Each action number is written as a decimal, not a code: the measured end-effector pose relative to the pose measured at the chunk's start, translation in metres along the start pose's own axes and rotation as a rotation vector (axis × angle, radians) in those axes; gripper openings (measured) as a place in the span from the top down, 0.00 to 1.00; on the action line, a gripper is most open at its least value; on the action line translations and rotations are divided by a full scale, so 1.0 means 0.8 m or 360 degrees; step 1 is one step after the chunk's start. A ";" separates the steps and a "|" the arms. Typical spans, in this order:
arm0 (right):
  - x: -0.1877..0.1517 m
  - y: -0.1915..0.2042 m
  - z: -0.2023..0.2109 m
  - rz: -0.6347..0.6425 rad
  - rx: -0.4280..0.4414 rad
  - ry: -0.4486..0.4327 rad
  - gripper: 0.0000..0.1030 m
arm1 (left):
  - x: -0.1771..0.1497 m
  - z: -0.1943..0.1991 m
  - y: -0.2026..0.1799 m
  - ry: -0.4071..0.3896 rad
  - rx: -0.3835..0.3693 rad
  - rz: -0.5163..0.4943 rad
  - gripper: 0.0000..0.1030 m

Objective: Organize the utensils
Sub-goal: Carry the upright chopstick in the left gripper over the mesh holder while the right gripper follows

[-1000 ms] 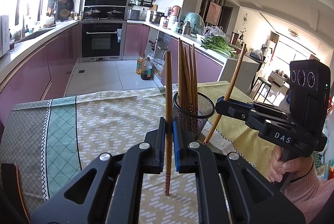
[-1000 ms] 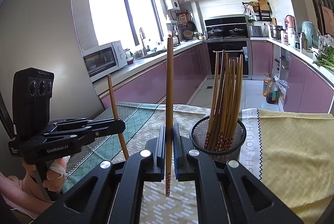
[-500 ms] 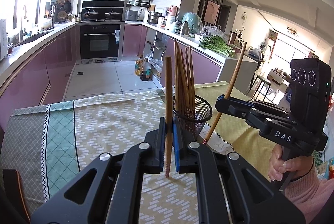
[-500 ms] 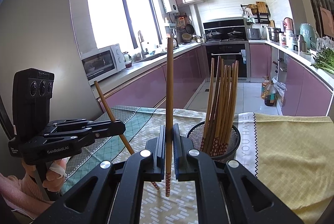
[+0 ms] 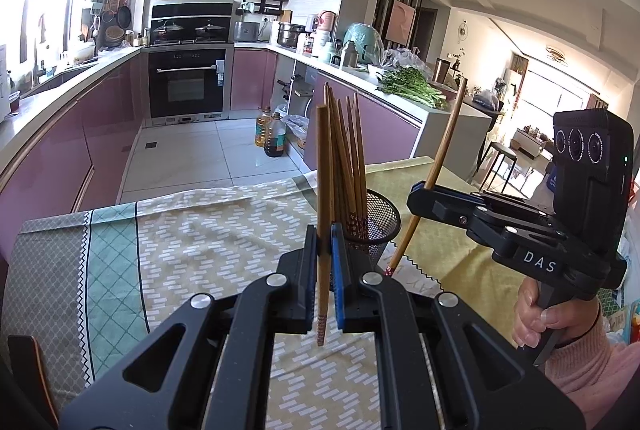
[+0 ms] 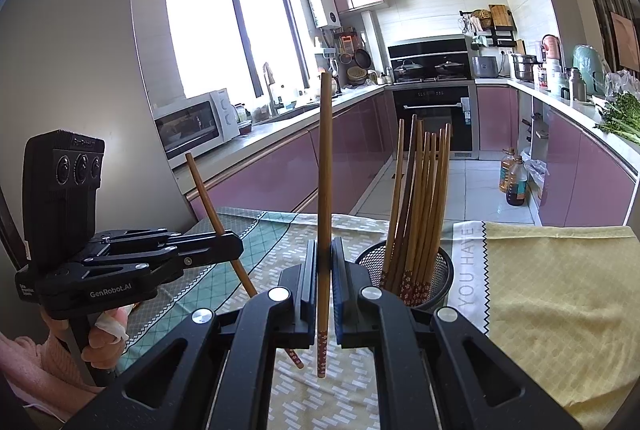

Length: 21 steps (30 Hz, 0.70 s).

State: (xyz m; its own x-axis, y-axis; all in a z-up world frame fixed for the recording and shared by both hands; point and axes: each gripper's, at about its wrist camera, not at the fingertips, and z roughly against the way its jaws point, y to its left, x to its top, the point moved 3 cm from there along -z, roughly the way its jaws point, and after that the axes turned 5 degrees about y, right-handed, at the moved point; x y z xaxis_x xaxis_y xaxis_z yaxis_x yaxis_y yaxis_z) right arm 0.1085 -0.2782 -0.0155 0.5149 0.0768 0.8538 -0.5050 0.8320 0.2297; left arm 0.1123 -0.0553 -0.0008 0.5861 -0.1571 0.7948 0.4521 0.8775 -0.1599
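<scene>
Left claw [image 5: 324, 262] clamped on one chopstick [image 5: 323, 189], held near upright, patterned tip hanging below the pads above the cloth [image 5: 192, 230]. Right claw [image 6: 325, 270] likewise pinched on a second chopstick [image 6: 325, 189], upright, tip clear of the worktop. Mesh cup [image 6: 436, 276] between and just beyond both claws, already holding a bundle of chopsticks [image 6: 420, 209] that leans to one side.

Probable next step: lowering each stick into the cup.

Risks from here:
- Tip catching the cup rim or wedging against the leaning bundle, then pivoting in the pads, since each grip sits low on a long shaft.
- Light cup tipping or sliding on the loose, wrinkled cloth if pushed sideways.
- Both claws converging on one narrow opening and knocking each other or each other's stick.
- Early release bouncing a stick off the bundle and onto the worktop.
</scene>
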 end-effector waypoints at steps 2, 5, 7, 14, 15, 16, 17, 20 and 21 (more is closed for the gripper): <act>0.002 -0.001 0.000 0.0003 0.0000 -0.0003 0.95 | 0.001 0.000 -0.001 -0.0001 0.0002 -0.0002 0.93; 0.003 0.000 0.000 0.0003 0.0000 -0.0007 0.95 | 0.002 -0.001 -0.002 -0.0001 0.0003 -0.0005 0.93; 0.002 -0.001 0.001 0.0003 0.0002 -0.0007 0.95 | 0.002 -0.001 -0.002 0.0000 0.0001 -0.0003 0.93; 0.006 -0.002 0.001 0.0003 0.0007 -0.0012 0.95 | 0.004 0.000 -0.003 -0.0006 0.0002 -0.0014 0.93; 0.007 -0.002 0.000 0.0004 0.0008 -0.0014 0.95 | 0.006 0.000 -0.004 -0.0007 0.0001 -0.0016 0.93; 0.008 -0.001 0.001 0.0005 0.0008 -0.0016 0.95 | 0.007 0.000 -0.004 -0.0010 0.0001 -0.0018 0.93; 0.010 -0.001 0.000 0.0007 0.0008 -0.0018 0.95 | 0.007 0.001 -0.004 -0.0011 -0.0001 -0.0019 0.93; 0.012 -0.001 0.001 0.0008 0.0011 -0.0024 0.95 | 0.009 0.001 -0.006 -0.0016 -0.0005 -0.0026 0.93; 0.012 -0.001 0.001 0.0010 0.0011 -0.0026 0.95 | 0.011 0.001 -0.007 -0.0018 -0.0006 -0.0029 0.93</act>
State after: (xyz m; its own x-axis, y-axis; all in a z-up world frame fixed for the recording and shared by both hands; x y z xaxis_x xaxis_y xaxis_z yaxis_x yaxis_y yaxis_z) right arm 0.1135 -0.2782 -0.0068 0.5004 0.0731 0.8627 -0.5131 0.8277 0.2274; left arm 0.1142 -0.0611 0.0073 0.5704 -0.1679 0.8040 0.4649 0.8730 -0.1475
